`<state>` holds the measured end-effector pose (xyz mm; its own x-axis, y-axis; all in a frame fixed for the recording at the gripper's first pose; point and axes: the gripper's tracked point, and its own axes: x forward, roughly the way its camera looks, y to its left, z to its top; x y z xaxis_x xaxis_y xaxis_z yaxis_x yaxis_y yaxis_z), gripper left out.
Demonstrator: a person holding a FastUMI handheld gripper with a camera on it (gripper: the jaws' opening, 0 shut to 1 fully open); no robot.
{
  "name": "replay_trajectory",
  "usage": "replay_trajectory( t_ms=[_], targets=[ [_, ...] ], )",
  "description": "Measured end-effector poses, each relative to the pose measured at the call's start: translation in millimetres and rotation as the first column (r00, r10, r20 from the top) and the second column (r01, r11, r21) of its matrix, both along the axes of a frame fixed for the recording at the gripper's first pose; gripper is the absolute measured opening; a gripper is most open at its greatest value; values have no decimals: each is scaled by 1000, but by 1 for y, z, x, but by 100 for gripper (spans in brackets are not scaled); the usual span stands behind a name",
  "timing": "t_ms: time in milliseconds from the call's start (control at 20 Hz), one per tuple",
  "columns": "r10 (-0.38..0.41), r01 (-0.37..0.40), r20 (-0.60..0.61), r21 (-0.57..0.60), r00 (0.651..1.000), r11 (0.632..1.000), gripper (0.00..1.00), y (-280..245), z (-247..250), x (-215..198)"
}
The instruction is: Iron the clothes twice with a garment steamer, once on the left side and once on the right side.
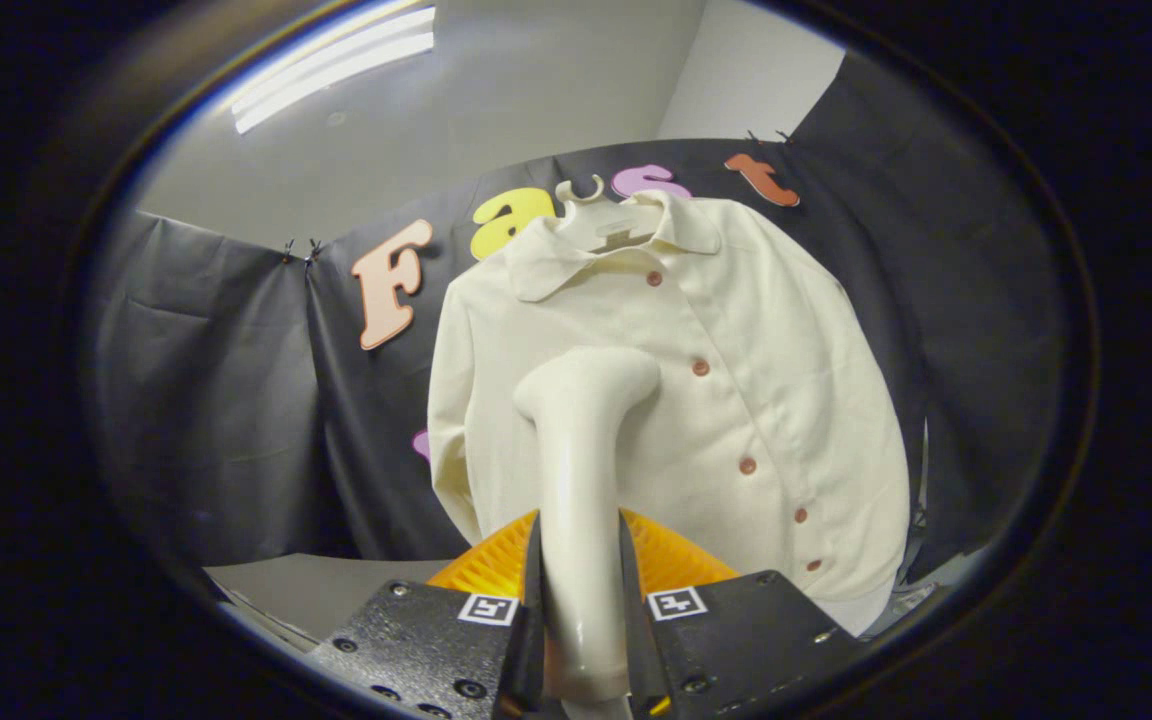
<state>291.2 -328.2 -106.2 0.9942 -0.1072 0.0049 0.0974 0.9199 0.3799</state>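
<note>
Gripper (581, 590) clamps the steamer (581, 450) handle between both fingers — shirt (736, 400) beyond.

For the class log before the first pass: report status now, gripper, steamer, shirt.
Gripper shut on steamer handle, both fingers pressing. Steamer head up before the shirt, beside the button row; contact unclear. Shirt on hanger, buttoned. Nothing in the way.
</note>
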Motion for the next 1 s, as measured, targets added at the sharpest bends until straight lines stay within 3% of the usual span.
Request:
replay_trajectory(
  t_ms=[1000],
  targets=[
    [78,-60,-144,126,987,990,33,12,-139,-62]
  ],
)
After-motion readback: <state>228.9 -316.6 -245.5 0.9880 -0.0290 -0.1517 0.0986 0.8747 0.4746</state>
